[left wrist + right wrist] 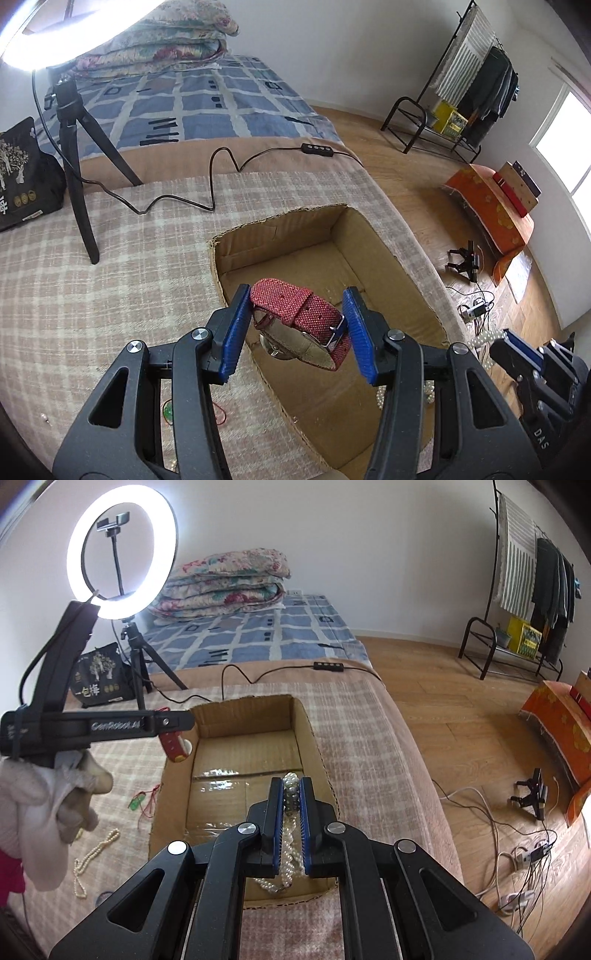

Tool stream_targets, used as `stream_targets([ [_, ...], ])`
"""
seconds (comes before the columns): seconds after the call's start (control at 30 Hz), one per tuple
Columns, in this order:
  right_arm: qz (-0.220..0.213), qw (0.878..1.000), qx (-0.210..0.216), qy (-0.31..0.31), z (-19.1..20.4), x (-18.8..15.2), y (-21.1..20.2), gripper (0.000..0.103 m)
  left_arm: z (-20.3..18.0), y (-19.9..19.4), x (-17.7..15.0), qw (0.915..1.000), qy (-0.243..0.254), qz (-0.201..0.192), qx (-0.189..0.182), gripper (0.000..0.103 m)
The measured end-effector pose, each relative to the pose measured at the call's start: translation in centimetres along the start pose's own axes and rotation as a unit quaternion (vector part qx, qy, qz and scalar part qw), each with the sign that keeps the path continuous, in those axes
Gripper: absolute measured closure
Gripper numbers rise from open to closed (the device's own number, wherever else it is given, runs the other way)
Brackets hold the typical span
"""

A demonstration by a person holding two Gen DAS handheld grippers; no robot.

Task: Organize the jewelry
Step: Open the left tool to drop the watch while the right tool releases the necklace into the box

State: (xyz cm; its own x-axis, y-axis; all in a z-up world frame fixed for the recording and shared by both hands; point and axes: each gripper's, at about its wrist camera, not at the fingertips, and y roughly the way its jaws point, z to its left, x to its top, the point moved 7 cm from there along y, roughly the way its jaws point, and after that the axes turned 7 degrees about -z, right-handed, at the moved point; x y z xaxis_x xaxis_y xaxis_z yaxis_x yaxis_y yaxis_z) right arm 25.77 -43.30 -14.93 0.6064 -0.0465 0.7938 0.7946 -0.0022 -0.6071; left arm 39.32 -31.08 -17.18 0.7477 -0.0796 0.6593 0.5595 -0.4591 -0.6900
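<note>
Left tongs (297, 325) pinching my red watch (301, 320) above the cardboard box (402, 275).
Right tongs (291, 812) pressed on a pearl necklace (290, 805) over it.

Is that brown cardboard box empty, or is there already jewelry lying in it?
Empty, as far as visible: the brown cardboard box shows only its bare taped floor. The near corner is hidden behind the right gripper.

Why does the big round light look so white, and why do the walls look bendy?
Right wrist view: the ring light is on and glows whiter than anything else there; tape in the box glints. Left wrist view: the same light washes out the top left corner. Both views: the fisheye lens curves the walls and floor at the edges.
</note>
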Motion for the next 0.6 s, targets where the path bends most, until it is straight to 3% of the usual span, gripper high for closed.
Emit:
stream_targets([
  [0.07, 0.002, 1.0, -0.001, 0.001, -0.1, -0.1, 0.1, 0.096, 0.0, 0.5, 0.1, 1.0, 0.0, 0.002, 0.005, 0.051],
  [0.13, 0.003, 1.0, -0.002, -0.001, -0.1, -0.1, 0.1, 0.096, 0.0, 0.8, 0.2, 1.0, -0.001, 0.002, 0.008, 0.044],
  [0.2, 0.0, 1.0, 0.002, -0.004, 0.1, 0.0, 0.0, 0.094, -0.2, 0.9, 0.3, 1.0, 0.0, 0.004, 0.002, 0.028],
  [0.23, 0.001, 1.0, 0.004, -0.007, 0.2, -0.1, 0.0, 0.083, -0.3, 0.8, 0.4, 1.0, 0.003, 0.001, 0.004, 0.027],
  [0.27, 0.0, 1.0, 0.003, -0.013, 0.4, 0.0, -0.2, 0.06, -0.4, 0.7, 0.5, 1.0, 0.007, -0.001, 0.006, 0.027],
  [0.33, -0.011, 1.0, -0.008, -0.022, 0.6, 0.1, -0.5, 0.035, -0.5, 0.5, 0.6, 0.9999, 0.013, -0.003, 0.011, 0.026],
  [0.6, -0.015, 0.999, -0.014, -0.035, 1.3, 0.2, -0.9, 0.033, -0.5, -1.4, 0.9, 0.9994, 0.026, -0.016, 0.017, 0.026],
])
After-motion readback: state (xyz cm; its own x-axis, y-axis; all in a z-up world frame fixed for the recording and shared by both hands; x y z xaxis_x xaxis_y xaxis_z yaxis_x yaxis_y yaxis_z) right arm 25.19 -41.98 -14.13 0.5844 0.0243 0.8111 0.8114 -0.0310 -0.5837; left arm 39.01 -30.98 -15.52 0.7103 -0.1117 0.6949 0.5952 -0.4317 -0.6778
